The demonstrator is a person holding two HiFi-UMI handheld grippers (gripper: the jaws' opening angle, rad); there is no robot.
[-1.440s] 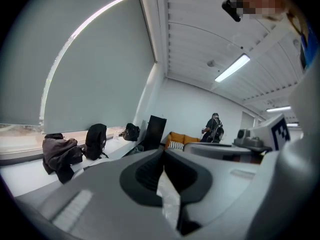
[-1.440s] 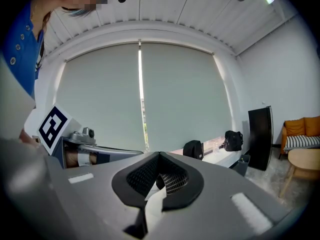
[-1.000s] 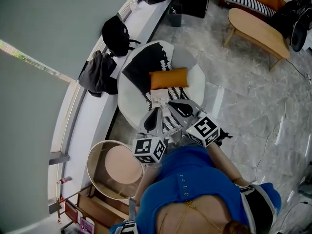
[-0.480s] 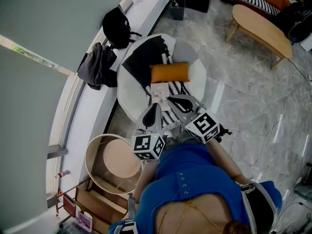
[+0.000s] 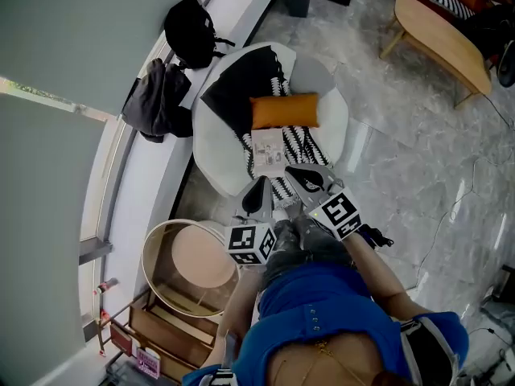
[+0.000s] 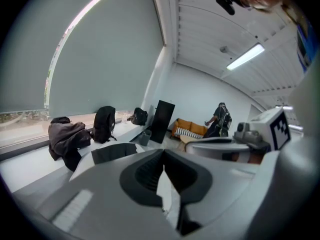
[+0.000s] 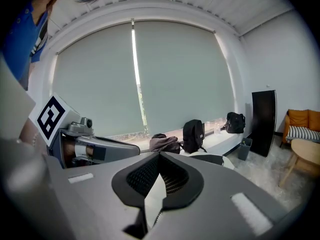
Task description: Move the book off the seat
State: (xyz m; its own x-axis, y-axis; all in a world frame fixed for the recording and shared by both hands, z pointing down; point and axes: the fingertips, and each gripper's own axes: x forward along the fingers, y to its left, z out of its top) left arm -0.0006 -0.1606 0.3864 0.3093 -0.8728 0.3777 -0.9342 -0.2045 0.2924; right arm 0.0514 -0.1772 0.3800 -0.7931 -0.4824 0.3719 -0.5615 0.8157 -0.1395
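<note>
In the head view a white book [image 5: 271,144] lies flat on the round white seat [image 5: 212,153], just in front of an orange cushion [image 5: 283,111] and on a black-and-white striped blanket [image 5: 245,87]. My left gripper [image 5: 260,190] and right gripper [image 5: 306,175] hover side by side over the seat's near edge, just short of the book. Both are shut with nothing between the jaws. The left gripper view shows its jaws [image 6: 163,170] pressed together, and the right gripper view shows the same [image 7: 158,178]. The book is hidden in both gripper views.
A round wooden side table [image 5: 190,262] stands at the near left, beside a low shelf [image 5: 157,328]. A black backpack [image 5: 187,29] and a dark jacket [image 5: 154,103] lie on the window ledge. A wooden coffee table [image 5: 441,42] stands far right on the marble floor.
The head view has shifted a little, and the seat sits slightly higher in it. Both grippers stay shut at the seat's near edge; the book has not moved.
</note>
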